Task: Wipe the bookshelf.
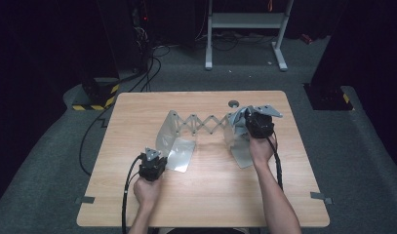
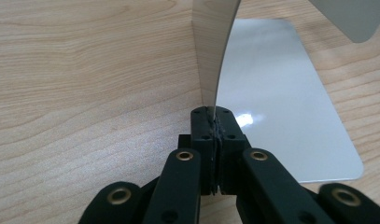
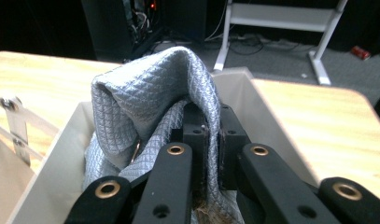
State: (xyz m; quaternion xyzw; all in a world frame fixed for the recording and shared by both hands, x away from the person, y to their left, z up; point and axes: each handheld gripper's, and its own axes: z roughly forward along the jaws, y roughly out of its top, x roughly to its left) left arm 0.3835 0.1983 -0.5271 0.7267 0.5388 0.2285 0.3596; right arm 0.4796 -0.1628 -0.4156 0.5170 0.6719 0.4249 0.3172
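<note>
In the high view, a light wooden desk (image 1: 201, 195) carries a grey metal expanding rack (image 1: 203, 124): two L-shaped end plates joined by a scissor lattice, stretched across the middle of the desk. The left gripper (image 1: 152, 163) sits at the near edge of the left end plate (image 1: 179, 151), whose flat foot lies on the desk. The right gripper (image 1: 258, 123) is over the right end plate (image 1: 240, 146), where a bundle of grey cloth (image 1: 237, 117) sits at the plate's top. A small round hole (image 1: 233, 103) marks the desk's far edge, and a white frame (image 1: 247, 24) stands on the carpet beyond.

In the left gripper view, the jaws are pressed together on the thin upright edge of the left end plate (image 2: 211, 56), which rises straight from between them; its shiny foot (image 2: 281, 98) lies flat on the desk to the right.

In the right gripper view, the jaws are closed on a fold of quilted grey cloth (image 3: 150, 102), which humps up over and around them. The cloth lies inside the beige walls of the right end plate (image 3: 253, 107), and a strip of the lattice (image 3: 15, 121) shows at the left
</note>
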